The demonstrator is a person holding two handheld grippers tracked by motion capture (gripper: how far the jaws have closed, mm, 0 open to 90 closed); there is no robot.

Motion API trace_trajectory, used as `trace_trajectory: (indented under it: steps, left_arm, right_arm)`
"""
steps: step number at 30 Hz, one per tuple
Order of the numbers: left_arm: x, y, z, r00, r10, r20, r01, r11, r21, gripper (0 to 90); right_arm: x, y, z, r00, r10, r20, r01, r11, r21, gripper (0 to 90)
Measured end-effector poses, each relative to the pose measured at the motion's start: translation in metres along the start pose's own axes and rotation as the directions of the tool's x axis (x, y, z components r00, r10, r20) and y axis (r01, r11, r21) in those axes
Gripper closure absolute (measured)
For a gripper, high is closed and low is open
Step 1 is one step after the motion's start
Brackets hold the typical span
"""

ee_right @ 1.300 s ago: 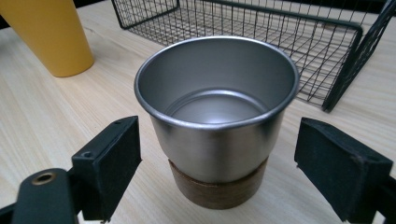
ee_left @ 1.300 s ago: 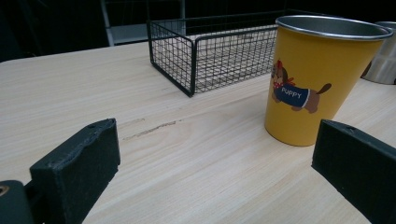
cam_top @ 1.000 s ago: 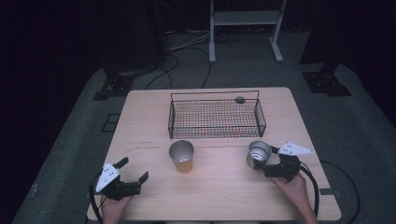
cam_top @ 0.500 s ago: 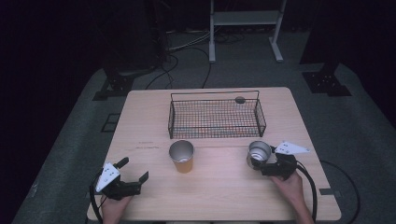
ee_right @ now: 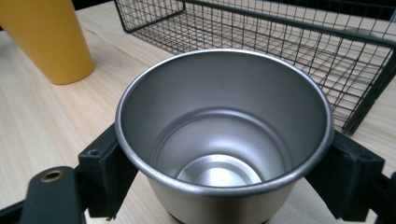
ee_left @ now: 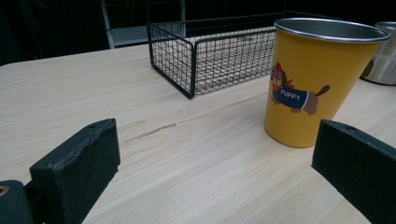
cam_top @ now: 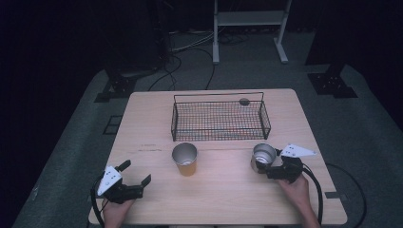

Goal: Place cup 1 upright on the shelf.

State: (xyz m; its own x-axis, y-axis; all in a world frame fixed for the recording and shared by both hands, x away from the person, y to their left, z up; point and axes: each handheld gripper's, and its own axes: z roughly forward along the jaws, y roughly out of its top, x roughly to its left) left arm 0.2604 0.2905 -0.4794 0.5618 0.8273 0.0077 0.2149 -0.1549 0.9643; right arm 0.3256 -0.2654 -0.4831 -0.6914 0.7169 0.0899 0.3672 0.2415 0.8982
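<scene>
A yellow cup (cam_top: pixel 185 159) with a cartoon dog and the word PUPPY (ee_left: pixel 308 84) stands upright at the table's middle, in front of the wire basket. To its right, a silver metal cup (cam_top: pixel 263 156) sits between the jaws of my right gripper (cam_top: pixel 267 166). In the right gripper view the jaws press on both sides of this empty silver cup (ee_right: pixel 224 121), with the right gripper (ee_right: pixel 224 172) shut on it. My left gripper (cam_top: pixel 135 172) rests near the front left of the table, open and empty (ee_left: pixel 215 158), pointing toward the yellow cup.
A black wire basket (cam_top: pixel 218 118) stands at the back middle of the wooden table (cam_top: pixel 218 199), with a small dark round object (cam_top: pixel 244 101) at its far rim. Cables trail from both grippers over the table's front edge. Stands and cables lie on the dark floor behind.
</scene>
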Motion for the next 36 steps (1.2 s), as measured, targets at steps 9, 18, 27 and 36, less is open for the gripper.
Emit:
trace_trajectory:
  steps: [9, 18, 27, 36]
  left_arm:
    - [0.000, 0.000, 0.000, 1.0000, 0.001, -0.001, -0.001, 1.0000, -0.001, 0.0]
    - [0.000, 0.001, -0.001, 1.0000, 0.004, 0.000, -0.004, 1.0000, -0.007, 0.0]
    - [0.002, 0.001, -0.002, 1.0000, -0.004, -0.003, 0.004, 0.9999, -0.015, 0.0]
    - [0.002, 0.001, -0.003, 1.0000, -0.005, -0.003, 0.005, 0.9999, -0.014, 0.0]
  right_arm:
    - [0.002, 0.021, -0.013, 0.9974, -0.023, -0.068, 0.024, 1.000, 0.003, 17.3]
    - [-0.002, 0.058, -0.022, 0.9884, -0.033, -0.148, 0.034, 0.999, 0.006, 17.3]
    - [-0.014, 0.091, -0.020, 0.9816, -0.037, -0.187, 0.038, 0.999, 0.000, 17.3]
    - [-0.020, 0.117, -0.011, 0.9799, -0.054, -0.192, 0.054, 0.999, -0.004, 17.3]
